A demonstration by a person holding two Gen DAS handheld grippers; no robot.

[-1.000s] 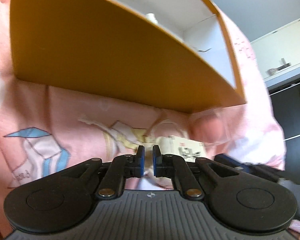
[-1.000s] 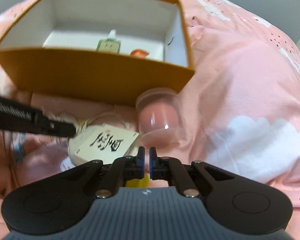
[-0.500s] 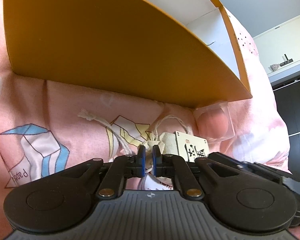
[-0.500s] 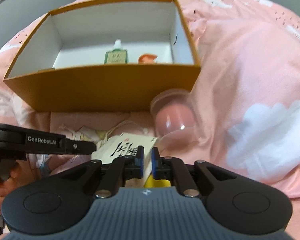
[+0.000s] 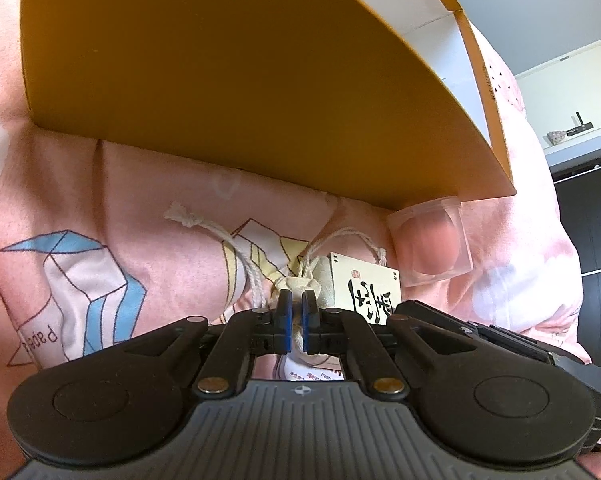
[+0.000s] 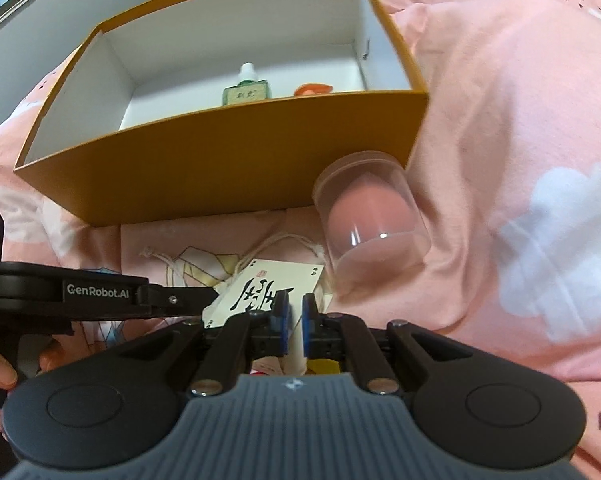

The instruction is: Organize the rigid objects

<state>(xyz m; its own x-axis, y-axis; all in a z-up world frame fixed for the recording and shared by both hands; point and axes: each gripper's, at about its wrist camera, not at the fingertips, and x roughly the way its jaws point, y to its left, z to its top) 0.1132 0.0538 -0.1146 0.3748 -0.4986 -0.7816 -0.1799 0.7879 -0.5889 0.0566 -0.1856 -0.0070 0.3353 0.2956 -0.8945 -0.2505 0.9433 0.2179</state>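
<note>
An orange box (image 6: pixel 228 168) with white inside lies on the pink bedding and holds a green bottle (image 6: pixel 246 90) and an orange item (image 6: pixel 313 89). In front of it lie a cream drawstring pouch (image 5: pixel 300 296), a white card box with black calligraphy (image 6: pixel 268 290) and a clear jar with a pink sponge (image 6: pixel 370 226). My left gripper (image 5: pixel 296 314) is nearly shut, its pads on either side of the pouch's cloth. My right gripper (image 6: pixel 293 316) is nearly shut around the edge of the card box.
The orange box wall (image 5: pixel 240 88) rises close ahead in the left wrist view. Pink patterned bedding (image 6: pixel 520 160) surrounds everything. A yellow item (image 6: pixel 326 368) shows under the right gripper. Dark furniture (image 5: pixel 588 220) stands at far right.
Both grippers have moved in lower onto the pouch and card box. The right gripper's jaws have parted slightly around the card box edge.
</note>
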